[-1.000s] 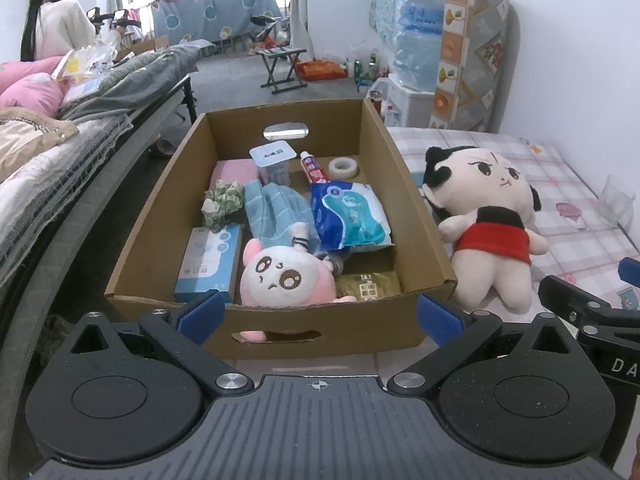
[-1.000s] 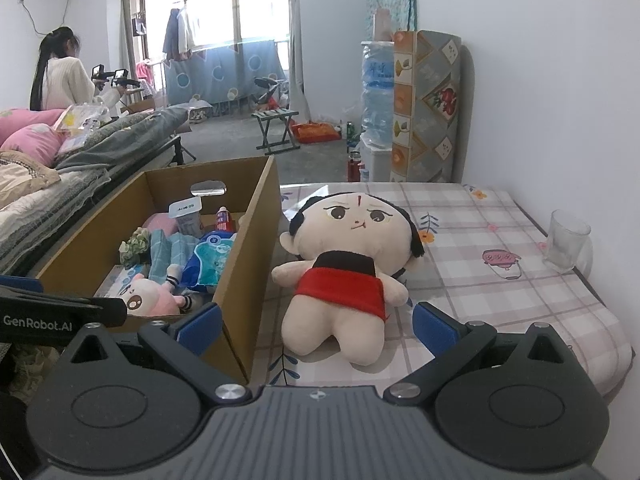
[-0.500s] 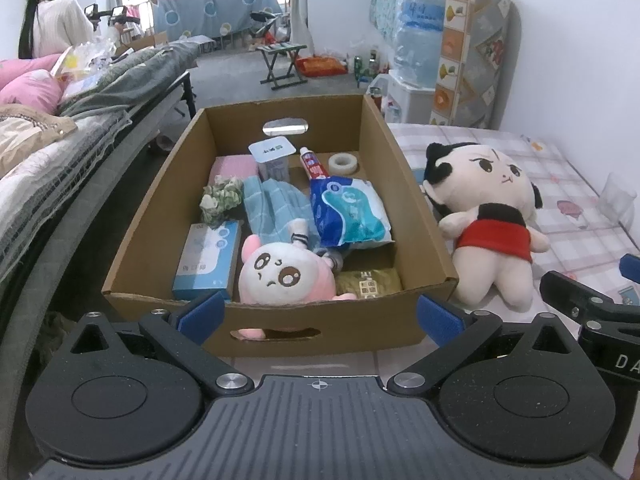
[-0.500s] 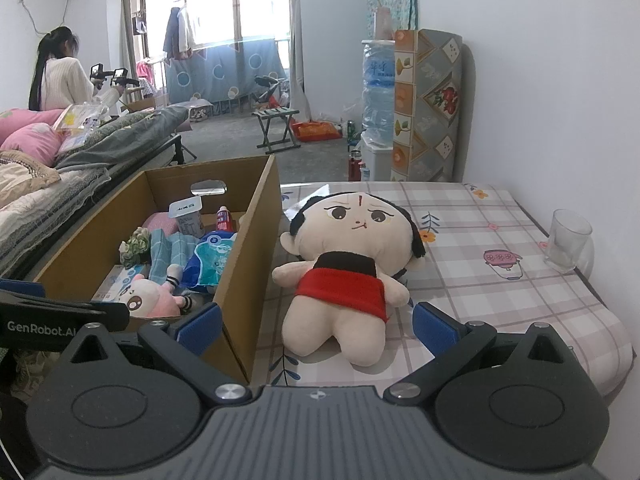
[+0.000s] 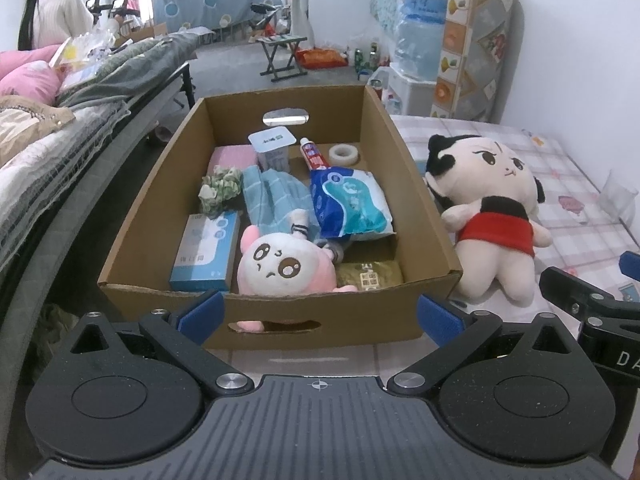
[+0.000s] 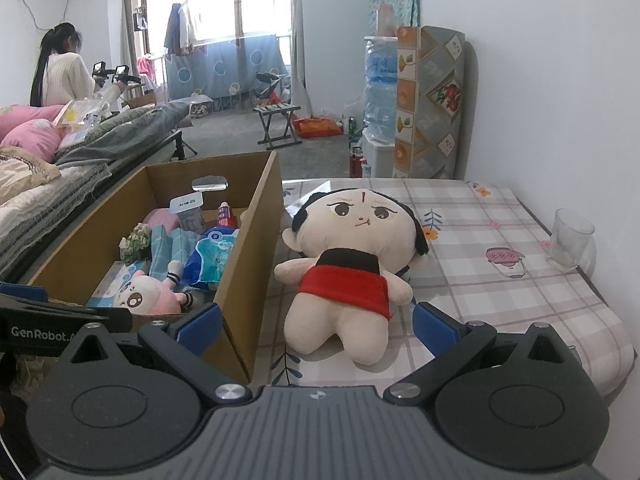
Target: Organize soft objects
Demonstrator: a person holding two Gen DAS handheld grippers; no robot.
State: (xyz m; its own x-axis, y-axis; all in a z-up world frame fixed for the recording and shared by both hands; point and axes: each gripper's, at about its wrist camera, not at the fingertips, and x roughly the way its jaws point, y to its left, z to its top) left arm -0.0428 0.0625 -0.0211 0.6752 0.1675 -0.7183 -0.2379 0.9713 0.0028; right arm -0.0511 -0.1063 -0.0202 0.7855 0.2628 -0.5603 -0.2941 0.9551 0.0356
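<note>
In the left wrist view, the left gripper [image 5: 319, 316] is hovering in front of the near wall of an open cardboard box [image 5: 416, 200], its blue-tipped fingers [image 5: 202, 312] standing wide apart with nothing between them. Inside the box a pink plush toy [image 5: 286, 268] is lying against the near wall, beside a blue tissue box [image 5: 206, 250], a folded blue striped cloth [image 5: 272, 200], a blue-and-white plastic pack [image 5: 350, 204], a green scrunchie [image 5: 220, 192], a yogurt cup [image 5: 272, 150], a toothpaste tube [image 5: 314, 154] and a roll of clear tape [image 5: 343, 155]. Just right of the box, a doll in a red skirt [image 5: 490, 216] is lying on its back on the checked tablecloth [image 5: 572, 184]. In the right wrist view, the right gripper [image 6: 318, 318] is pointing at that doll [image 6: 352, 268], its fingers [image 6: 434, 324] also spread wide and empty, flanking the doll's legs without touching them. The doll is lying just beside the box's right wall [image 6: 256, 248], head away from the camera. A clear glass [image 6: 570, 238] is standing near the tablecloth's [image 6: 500, 216] far right edge, well apart from the doll. A person in a white sweater [image 6: 64, 74] is standing far back in the room.
</note>
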